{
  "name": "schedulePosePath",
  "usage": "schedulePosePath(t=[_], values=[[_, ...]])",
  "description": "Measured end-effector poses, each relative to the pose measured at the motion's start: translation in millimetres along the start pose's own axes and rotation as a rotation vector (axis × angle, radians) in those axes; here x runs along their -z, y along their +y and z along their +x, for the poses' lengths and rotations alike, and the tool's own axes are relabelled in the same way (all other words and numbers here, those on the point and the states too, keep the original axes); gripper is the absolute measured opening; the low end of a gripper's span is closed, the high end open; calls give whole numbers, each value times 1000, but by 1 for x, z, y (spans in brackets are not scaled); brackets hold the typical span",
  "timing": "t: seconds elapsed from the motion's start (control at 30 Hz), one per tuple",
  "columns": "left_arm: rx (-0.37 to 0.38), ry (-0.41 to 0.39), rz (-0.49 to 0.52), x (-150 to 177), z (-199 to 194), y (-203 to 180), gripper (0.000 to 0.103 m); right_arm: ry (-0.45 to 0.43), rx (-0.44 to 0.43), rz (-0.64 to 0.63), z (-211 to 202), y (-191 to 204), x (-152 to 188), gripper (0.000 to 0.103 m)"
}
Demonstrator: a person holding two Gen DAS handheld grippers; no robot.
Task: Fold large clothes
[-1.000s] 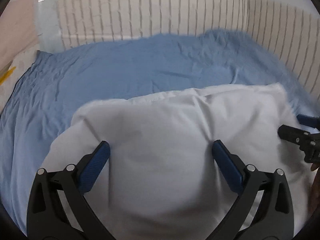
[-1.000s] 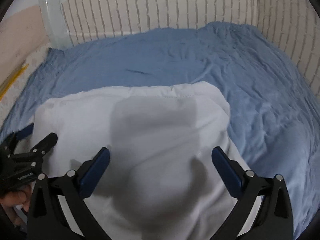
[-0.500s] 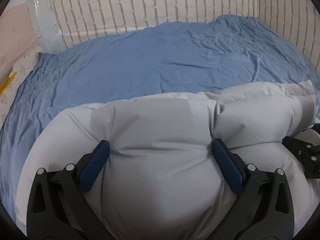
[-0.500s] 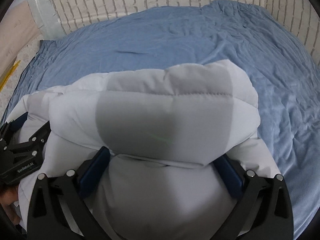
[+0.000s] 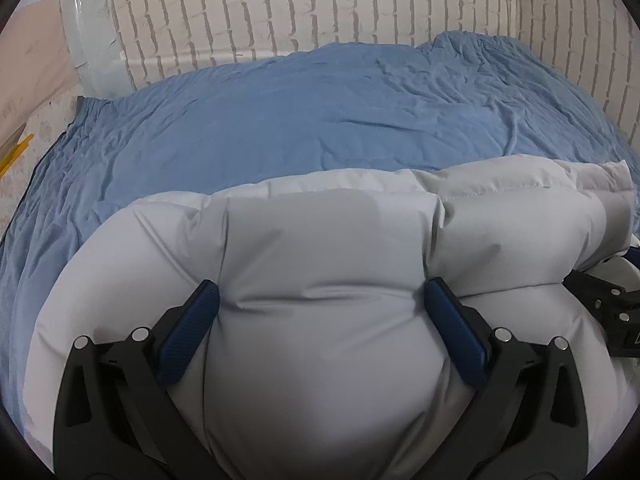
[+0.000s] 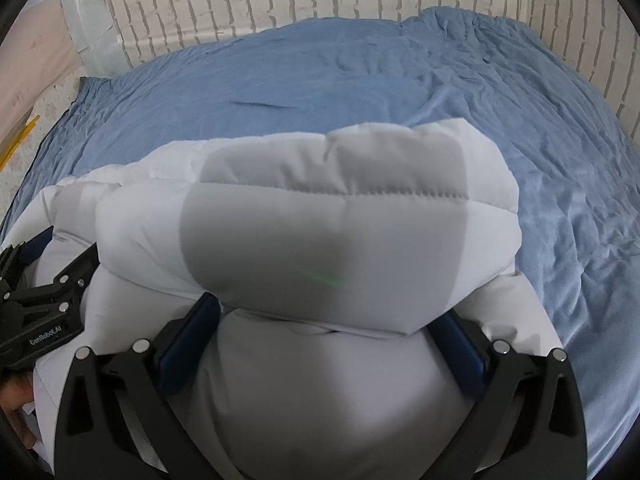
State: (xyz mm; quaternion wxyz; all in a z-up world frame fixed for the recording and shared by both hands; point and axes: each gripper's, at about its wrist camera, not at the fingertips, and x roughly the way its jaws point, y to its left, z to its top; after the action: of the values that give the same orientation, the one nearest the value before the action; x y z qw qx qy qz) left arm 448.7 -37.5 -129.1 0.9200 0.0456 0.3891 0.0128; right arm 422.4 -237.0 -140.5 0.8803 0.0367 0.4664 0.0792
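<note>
step: mid-fold, white puffer jacket bunched on the blue bed sheet | left gripper and right gripper spread wide, padding bulging between fingers | next: likely clamp, carry fold over.

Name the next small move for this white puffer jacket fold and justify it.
Probably press both down and forward. The white puffer jacket bulges, its folded layer unflattened, between the open fingers of the left hand-held gripper and the right hand-held gripper, and blue bedsheet lies ahead.

both grippers are black linkage frames with silver rivets, textured blue pads and white lettering.
</note>
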Motion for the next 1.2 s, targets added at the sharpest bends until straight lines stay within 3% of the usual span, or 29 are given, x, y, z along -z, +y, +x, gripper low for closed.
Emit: schedulePosePath(t=[0.27,0.37,0.4,0.5,0.57,0.6,0.67,0.73,0.77,0.8,0.87,1.2], values=[[-12,25,25,2,3,-8,100,-13,2,-9,-2,2,8,102],[34,47,32,7,-14,3,100,77,-64,-88,-19,-2,15,101],[42,38,33,10,-32,12,100,60,-55,-128,-39,-6,18,101],[-1,-96,68,29,-103,47,100,-123,57,-233,-127,-28,39,101],[-33,-97,115,47,-123,65,100,-150,88,-201,-160,-51,52,101],[-45,-45,132,60,-124,75,100,-134,72,-167,-164,-60,57,101],[-52,121,132,89,-102,93,100,-42,13,-96,-154,-78,74,101],[12,153,34,101,-92,108,100,53,31,-92,-124,-87,94,101],[38,166,-22,102,-89,114,100,131,19,-85,-97,-90,108,101],[74,191,-97,101,-85,120,100,143,-22,-50,-88,-96,111,101],[114,210,-181,103,-78,126,100,170,-95,42,-76,-108,105,102],[134,190,-239,121,-72,117,100,203,-114,35,-65,-101,92,102]])
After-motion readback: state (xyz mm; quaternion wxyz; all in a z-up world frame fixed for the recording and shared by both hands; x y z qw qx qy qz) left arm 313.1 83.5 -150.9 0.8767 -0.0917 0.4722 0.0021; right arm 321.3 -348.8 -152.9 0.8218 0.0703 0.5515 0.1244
